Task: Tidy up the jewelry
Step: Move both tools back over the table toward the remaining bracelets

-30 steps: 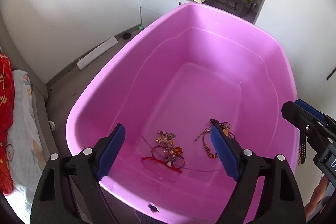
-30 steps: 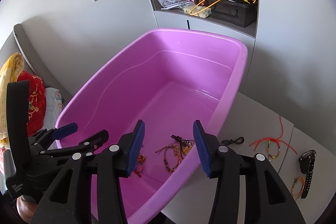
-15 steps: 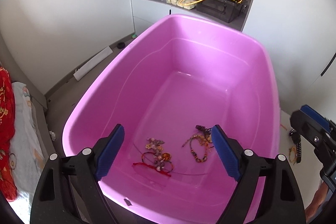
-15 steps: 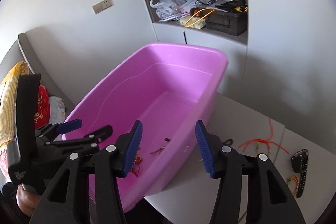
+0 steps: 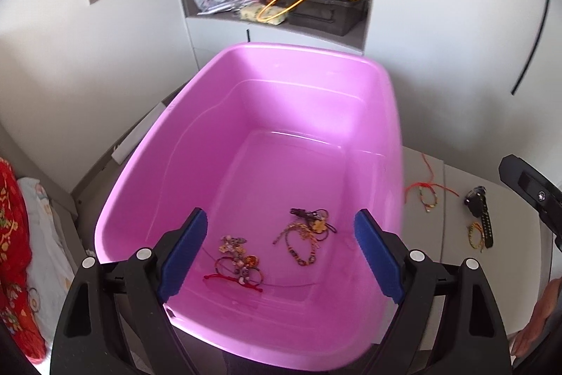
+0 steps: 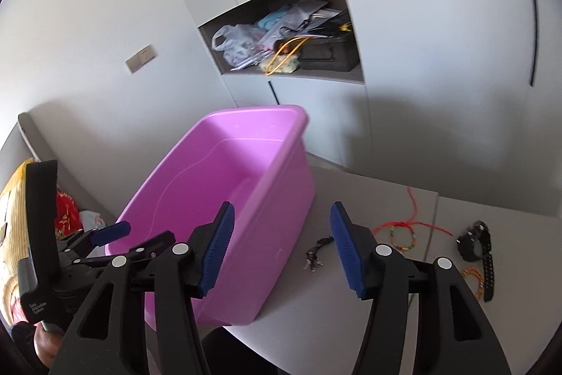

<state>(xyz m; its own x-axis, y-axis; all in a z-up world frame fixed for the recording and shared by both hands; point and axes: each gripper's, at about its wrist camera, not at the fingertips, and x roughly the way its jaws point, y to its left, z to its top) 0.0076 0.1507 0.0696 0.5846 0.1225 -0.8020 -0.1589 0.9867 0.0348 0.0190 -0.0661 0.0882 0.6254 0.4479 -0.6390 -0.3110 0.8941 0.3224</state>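
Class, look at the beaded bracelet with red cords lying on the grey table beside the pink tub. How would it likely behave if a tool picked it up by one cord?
The beaded bracelet with red cords would probably hang limp, since its thin cords trail in loose curves across the grey table. It looks light, so it should lift easily. The small beaded loop may swing, and a thin cord could slip from the pads.

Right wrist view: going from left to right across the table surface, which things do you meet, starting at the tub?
Pink tub → small dark chain → red-string bead bracelet → black watch.
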